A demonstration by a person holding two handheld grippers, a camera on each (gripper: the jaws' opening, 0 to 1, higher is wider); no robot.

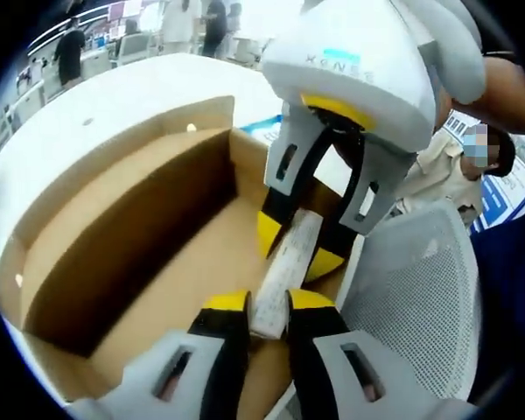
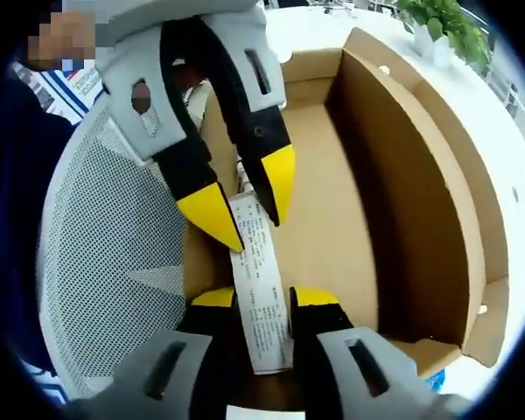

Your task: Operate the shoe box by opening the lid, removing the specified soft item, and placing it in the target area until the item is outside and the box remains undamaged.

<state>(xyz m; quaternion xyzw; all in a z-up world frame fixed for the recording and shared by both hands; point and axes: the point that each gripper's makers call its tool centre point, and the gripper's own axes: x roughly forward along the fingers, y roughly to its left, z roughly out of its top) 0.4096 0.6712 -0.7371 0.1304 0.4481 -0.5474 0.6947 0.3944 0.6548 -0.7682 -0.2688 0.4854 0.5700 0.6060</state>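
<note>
Two grippers meet over one open cardboard box (image 1: 140,227), which stands on a white table (image 1: 114,96) with its lid already folded back. Beside the box, on the person's side, sits a white mesh piece (image 2: 114,262), perhaps a chair back. Inside the box, near the wall closest to that mesh, the item (image 2: 261,297) is held up off the box floor: a long, narrow white packet, flat and printed with fine text, looking crumpled and pliant in the left gripper view. The left gripper (image 1: 267,311) pinches one end of it between its yellow-tipped jaws, and the right gripper (image 2: 262,306) pinches the opposite end, so the packet spans the gap between them. Each gripper also shows in the other's view, jaws closed on the packet. The risk, as I judge it, is a tug-of-war: both grips pulling apart could tear or stretch the soft packet, and a lift at unequal pace could slip it from one pinch and drop it back into the box. Jaw tips working close to the box wall could also catch and dent or rip the cardboard.
</note>
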